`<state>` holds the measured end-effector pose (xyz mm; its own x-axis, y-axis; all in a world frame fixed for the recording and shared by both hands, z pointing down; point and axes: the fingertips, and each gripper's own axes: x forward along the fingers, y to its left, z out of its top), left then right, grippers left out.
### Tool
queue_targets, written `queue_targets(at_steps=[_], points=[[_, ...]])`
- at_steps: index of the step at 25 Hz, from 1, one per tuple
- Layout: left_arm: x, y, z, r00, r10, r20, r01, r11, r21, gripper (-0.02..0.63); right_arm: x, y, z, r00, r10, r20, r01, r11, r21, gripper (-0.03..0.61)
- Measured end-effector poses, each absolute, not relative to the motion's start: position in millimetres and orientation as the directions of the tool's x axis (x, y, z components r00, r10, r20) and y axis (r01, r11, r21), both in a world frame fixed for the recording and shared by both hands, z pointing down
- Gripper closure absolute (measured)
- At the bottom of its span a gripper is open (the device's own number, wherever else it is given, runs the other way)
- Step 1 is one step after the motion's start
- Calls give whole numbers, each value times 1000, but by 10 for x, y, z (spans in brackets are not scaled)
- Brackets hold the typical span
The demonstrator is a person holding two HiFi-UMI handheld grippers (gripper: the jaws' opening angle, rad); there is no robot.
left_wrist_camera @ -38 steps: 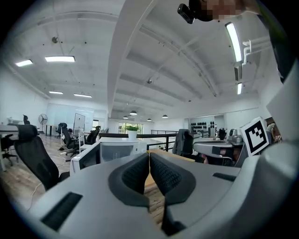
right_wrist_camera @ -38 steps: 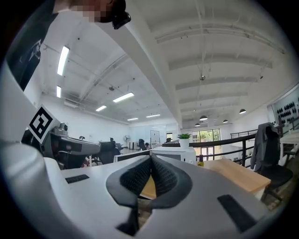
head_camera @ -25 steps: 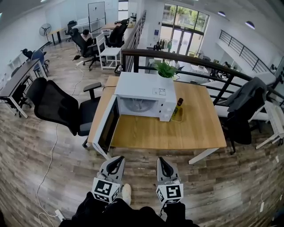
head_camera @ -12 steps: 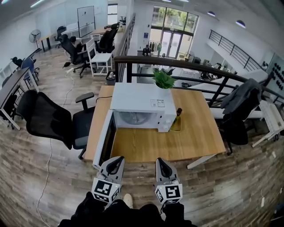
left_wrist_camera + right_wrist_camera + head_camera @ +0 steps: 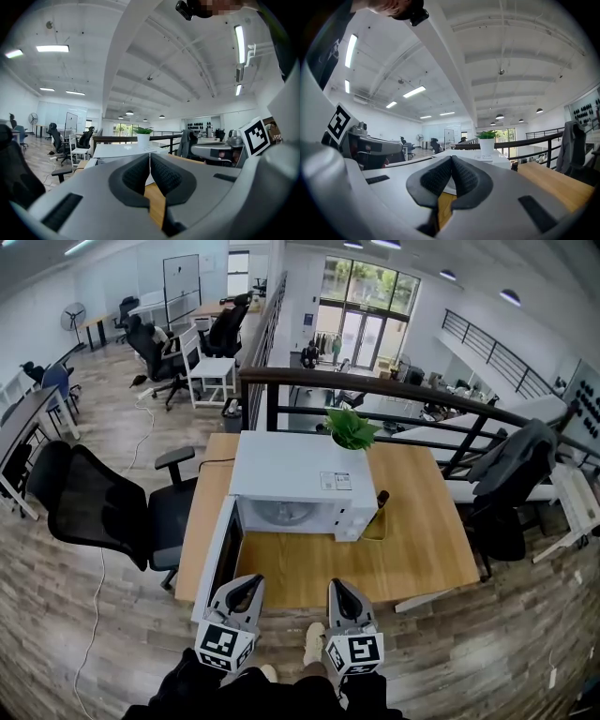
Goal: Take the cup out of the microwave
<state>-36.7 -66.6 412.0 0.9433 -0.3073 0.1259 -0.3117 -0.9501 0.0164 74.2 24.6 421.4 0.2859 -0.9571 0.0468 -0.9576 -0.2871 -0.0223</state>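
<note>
A white microwave point(image 5: 298, 474) stands on the wooden table point(image 5: 422, 549), its door point(image 5: 216, 559) swung open toward the table's front left. The cavity point(image 5: 281, 514) shows something pale and round; I cannot make out a cup in it. My left gripper point(image 5: 247, 586) and right gripper point(image 5: 336, 589) hover side by side just short of the table's front edge, both pointing at the microwave. Each has its jaws pressed together with nothing between them. In the left gripper view the fingertips point(image 5: 149, 157) meet below the microwave's top; the right gripper's point(image 5: 451, 159) meet likewise.
A potted plant point(image 5: 351, 430) stands behind the microwave and a dark bottle point(image 5: 380, 502) just right of it. A black office chair point(image 5: 94, 507) is left of the table, a chair draped with a jacket point(image 5: 511, 479) to its right. A dark railing point(image 5: 375, 390) runs behind.
Both grippers have come forward together toward the table; its front edge and the open door now lie much closer to their tips. Both stayed shut.
</note>
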Motion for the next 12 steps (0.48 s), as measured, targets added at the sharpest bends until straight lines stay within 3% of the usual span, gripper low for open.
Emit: queue_targets(at_steps=[12], points=[[538, -1557, 4257, 892, -428, 146, -438, -898, 44, 586, 1749, -886, 4393, 134, -988, 78, -990, -137, -32, 563]])
